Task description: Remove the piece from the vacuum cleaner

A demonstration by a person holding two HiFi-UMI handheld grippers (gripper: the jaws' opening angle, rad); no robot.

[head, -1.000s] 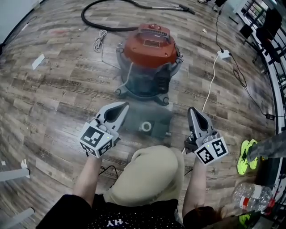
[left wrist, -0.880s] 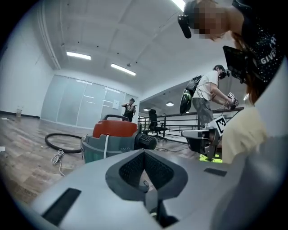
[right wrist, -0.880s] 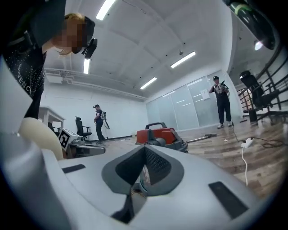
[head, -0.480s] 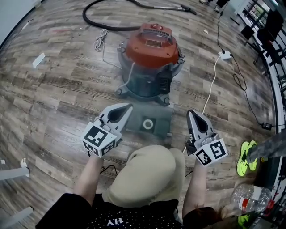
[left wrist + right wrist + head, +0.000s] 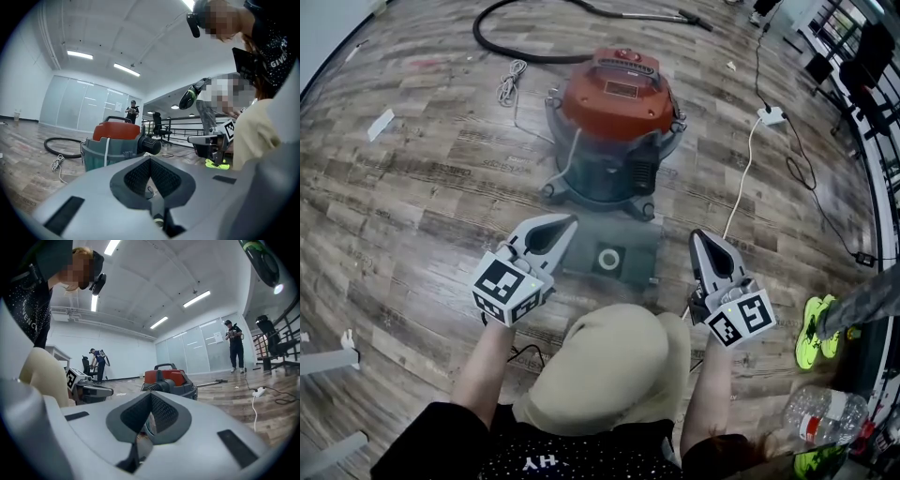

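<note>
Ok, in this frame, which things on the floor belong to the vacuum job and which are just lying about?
Job in hand:
- red-lidded grey canister vacuum cleaner
- flat grey piece with a white ring
- left gripper and right gripper, jaws shut, empty

Lying about:
- black hose
- coiled white cord
- white power strip
- clear plastic bottle
- neon yellow shoes

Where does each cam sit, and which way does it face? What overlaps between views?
Head view: on the head, looking steeply down at the floor, vacuum and grey piece; shows forearms, a knee, left gripper and right gripper.
Left gripper view: on the left gripper, roughly level, facing the vacuum over its shut jaws; right gripper and knee at right.
Right gripper view: on the right gripper, level, facing the vacuum over shut jaws; left gripper and knee at left.
Shared: all see the vacuum; each gripper view sees the other gripper.
</note>
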